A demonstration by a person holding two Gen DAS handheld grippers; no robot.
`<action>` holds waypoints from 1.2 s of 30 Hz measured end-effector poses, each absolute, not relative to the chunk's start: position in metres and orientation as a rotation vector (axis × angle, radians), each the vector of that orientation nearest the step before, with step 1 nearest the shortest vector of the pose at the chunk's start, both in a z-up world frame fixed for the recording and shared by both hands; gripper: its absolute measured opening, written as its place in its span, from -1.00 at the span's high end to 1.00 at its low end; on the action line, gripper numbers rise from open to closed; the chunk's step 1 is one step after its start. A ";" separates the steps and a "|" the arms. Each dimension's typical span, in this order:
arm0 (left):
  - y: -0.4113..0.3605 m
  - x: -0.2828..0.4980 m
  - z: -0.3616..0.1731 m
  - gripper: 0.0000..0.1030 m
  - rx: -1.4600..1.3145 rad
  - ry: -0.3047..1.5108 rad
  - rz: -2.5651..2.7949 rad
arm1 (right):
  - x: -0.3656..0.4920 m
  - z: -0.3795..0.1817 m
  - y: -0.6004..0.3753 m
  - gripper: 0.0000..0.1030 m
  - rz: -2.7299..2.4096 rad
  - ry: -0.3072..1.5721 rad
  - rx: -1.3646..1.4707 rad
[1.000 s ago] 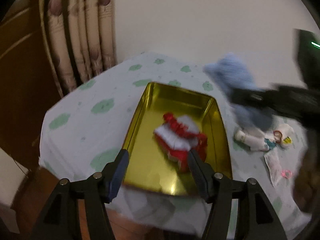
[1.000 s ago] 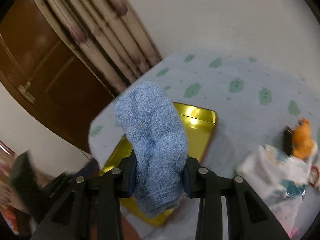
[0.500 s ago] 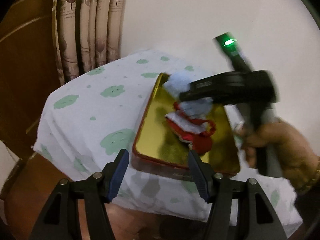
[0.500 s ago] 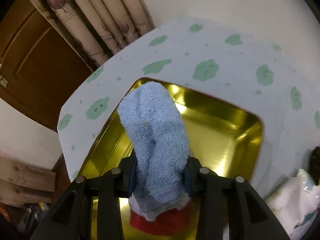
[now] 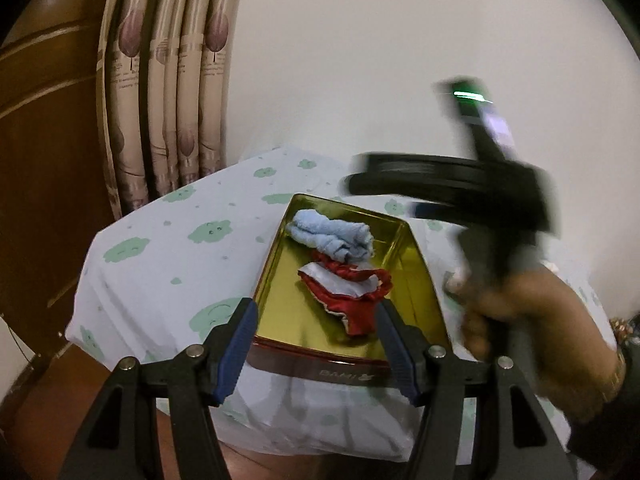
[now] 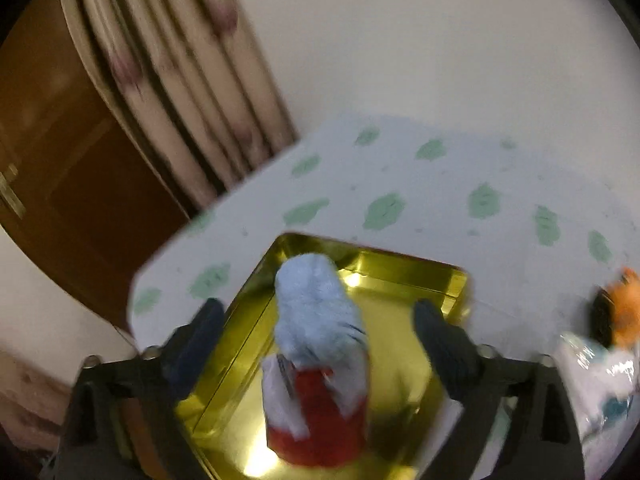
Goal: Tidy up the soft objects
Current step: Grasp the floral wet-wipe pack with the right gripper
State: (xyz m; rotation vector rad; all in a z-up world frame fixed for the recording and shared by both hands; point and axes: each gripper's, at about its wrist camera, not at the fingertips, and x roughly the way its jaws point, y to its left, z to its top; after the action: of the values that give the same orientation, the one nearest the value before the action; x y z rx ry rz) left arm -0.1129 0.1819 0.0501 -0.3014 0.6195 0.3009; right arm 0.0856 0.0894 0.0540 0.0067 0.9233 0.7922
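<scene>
Your right gripper [image 6: 316, 336] jaws are opening, so the blue towel [image 5: 332, 234] you were carrying now lies in the gold tin [image 5: 276, 264] at frame centre, while your left gripper [image 5: 316, 344] hangs open, empty.

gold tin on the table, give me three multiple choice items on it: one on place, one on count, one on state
1. Where does the blue towel lie?
A. in the gold tin, at its far end
B. on the tablecloth beside the tin
C. on the floor

2. How many soft things are in the tin?
A. one
B. two
C. four

3. How do the right tool's jaws stand?
A. clamped on the towel
B. shut on nothing
C. apart, clear of the towel

Answers: 1 A, the towel rests inside the far wall; 2 B, the towel and the red and white cloth; 3 C, the jaws are opening, with a gap on each side of the towel.
</scene>
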 end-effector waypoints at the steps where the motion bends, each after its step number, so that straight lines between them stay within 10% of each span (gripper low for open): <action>1: 0.183 -0.113 0.049 -0.21 -0.312 0.617 0.284 | 0.078 0.058 0.067 -0.96 0.779 0.896 0.025; 11: 0.140 -0.100 0.048 -0.22 -0.214 0.700 0.098 | 0.042 -0.001 -0.142 -1.00 0.355 1.011 -0.232; 26: 0.075 -0.075 0.033 -0.22 -0.035 0.790 0.031 | 0.088 -0.049 -0.135 -0.94 0.450 1.172 -0.252; 29: 0.062 -0.060 0.041 -0.22 -0.035 0.782 -0.014 | 0.078 -0.046 -0.137 -0.39 0.482 1.113 -0.268; 31: 0.054 -0.044 0.046 -0.22 -0.027 0.787 -0.015 | 0.070 -0.040 -0.146 0.38 0.490 1.080 -0.260; 36: 0.037 0.011 0.049 -0.22 -0.055 0.839 -0.073 | 0.066 -0.037 -0.183 0.56 0.495 1.062 -0.182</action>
State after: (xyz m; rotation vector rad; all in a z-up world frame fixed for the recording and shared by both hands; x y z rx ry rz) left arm 0.0106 0.0372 0.0491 -0.0555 0.8390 -0.0733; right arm 0.0660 -0.1829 -0.0372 -0.1822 1.0624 0.4953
